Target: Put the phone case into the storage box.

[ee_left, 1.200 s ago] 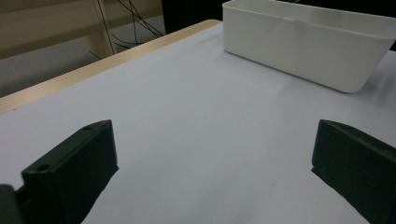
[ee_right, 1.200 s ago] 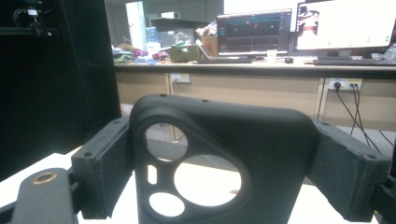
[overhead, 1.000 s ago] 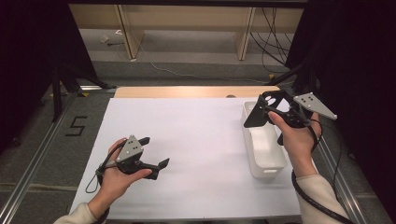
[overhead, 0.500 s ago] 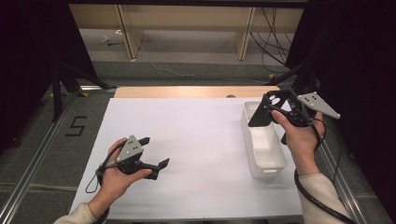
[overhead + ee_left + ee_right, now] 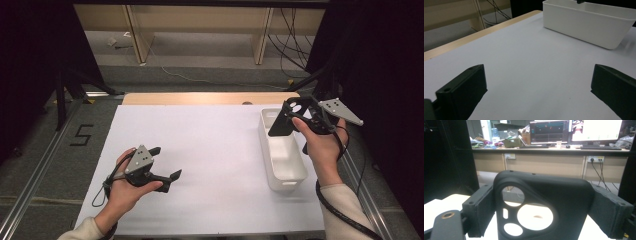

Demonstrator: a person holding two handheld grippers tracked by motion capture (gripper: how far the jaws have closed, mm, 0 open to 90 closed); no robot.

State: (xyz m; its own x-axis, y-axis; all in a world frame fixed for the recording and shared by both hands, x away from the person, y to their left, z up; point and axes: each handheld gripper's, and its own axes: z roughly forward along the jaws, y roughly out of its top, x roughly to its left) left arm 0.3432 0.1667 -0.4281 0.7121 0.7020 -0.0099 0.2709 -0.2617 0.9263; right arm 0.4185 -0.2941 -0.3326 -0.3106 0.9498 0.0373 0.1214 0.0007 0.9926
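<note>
Nearest, the left gripper [image 5: 167, 162] rests on the white table [image 5: 210, 145] well left of the white bin [image 5: 282, 155], jaws spread wide on nothing, bare sheet between them. Farther off, the right gripper [image 5: 285, 117] hovers above the bin's far end, clamping a black phone case [image 5: 541, 207] by its side edges.

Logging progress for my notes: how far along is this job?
Done: the right gripper has the black phone case clamped and lifted above the white bin. In hand: holding it over the bin's far end. Left: lowering and releasing it inside. The left gripper rests open on the table.
</note>
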